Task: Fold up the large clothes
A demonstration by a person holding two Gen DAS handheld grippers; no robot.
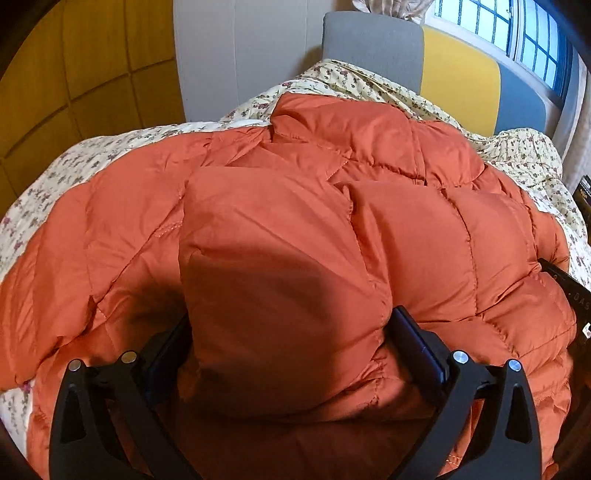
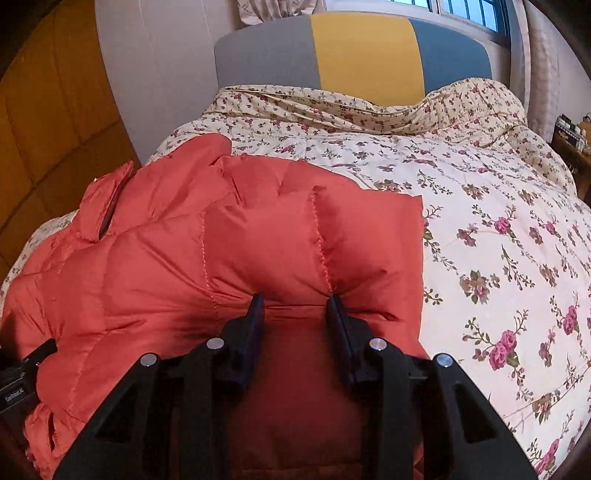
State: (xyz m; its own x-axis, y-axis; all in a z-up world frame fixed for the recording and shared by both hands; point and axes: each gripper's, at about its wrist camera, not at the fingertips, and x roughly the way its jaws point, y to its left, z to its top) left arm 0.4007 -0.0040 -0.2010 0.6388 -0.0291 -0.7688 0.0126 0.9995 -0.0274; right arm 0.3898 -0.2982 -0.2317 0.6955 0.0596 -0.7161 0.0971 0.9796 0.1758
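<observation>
An orange puffer jacket lies spread on a floral bed cover. In the left wrist view my left gripper has its jaws wide apart with a thick fold of the jacket bulging between them. In the right wrist view the jacket covers the left half of the bed. My right gripper has its jaws partly closed, pinching the padded edge of the jacket between the fingers. The other gripper's body shows at the far right edge.
The floral bed cover stretches to the right and back. A grey, yellow and blue headboard stands behind, under a window. Yellow wall panels are at the left. A small side table with items stands at right.
</observation>
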